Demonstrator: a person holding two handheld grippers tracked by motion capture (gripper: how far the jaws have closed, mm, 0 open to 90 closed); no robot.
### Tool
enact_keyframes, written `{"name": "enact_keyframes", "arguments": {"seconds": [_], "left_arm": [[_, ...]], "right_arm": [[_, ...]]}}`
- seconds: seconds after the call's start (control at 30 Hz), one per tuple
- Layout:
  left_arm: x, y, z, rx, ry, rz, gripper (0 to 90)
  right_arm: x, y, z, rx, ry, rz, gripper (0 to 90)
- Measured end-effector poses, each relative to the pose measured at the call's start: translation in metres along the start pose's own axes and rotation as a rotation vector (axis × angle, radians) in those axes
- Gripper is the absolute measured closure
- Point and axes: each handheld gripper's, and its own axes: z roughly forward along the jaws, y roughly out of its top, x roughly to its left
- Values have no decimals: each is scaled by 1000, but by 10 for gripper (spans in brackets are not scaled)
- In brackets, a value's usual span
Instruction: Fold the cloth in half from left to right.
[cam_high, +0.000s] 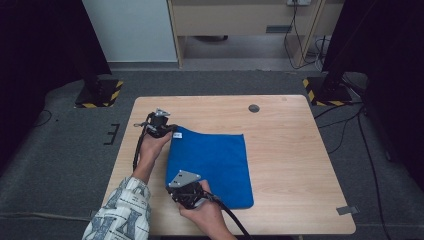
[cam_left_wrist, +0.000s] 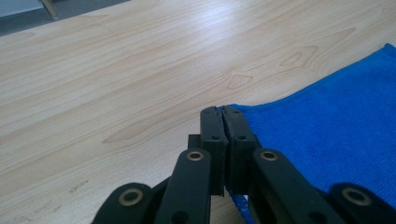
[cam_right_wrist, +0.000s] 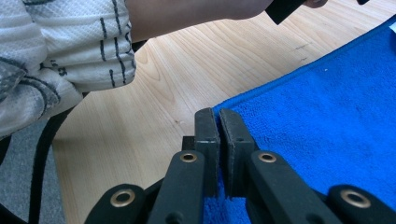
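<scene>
Fuzzy terry cloth (cam_high: 212, 162), smooth wood-grain table (cam_high: 290, 150)

A lab: bare wooden table (cam_high: 300, 165), hazard-striped stand bases (cam_high: 100, 95), grey carpet (cam_high: 60, 160).

Table (cam_high: 290, 165): light wood top, dark round grommet (cam_high: 254, 108) near far edge. Floor: two black stands with hazard-striped bases (cam_high: 100, 93).

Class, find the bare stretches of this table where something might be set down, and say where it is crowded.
Bare wood lies right of the blue cloth up to the table edge, and along the far edge. The near-left is crowded: left gripper and right gripper pinch the cloth's left corners.
</scene>
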Motion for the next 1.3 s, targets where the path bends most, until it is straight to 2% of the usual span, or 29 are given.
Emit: {"name": "enact_keyframes", "arguments": {"seconds": [0.23,0.63,0.97,1.2,1.3], "left_arm": [[0,1,-4,-6,4,3,884],[20,-6,-17,5,33,-10,884],[30,-10,-26,10,46,-3,884],[40,-12,-38,-5,71,-17,884],[39,-12,-42,-8,68,-22,884]], "right_arm": [[3,1,1,-5,10,4,870],[13,8,7,-10,23,-5,870],[22,13,20,-12,38,0,870],[30,22,30,-28,63,18,869],[34,26,32,-36,76,16,869]]}}
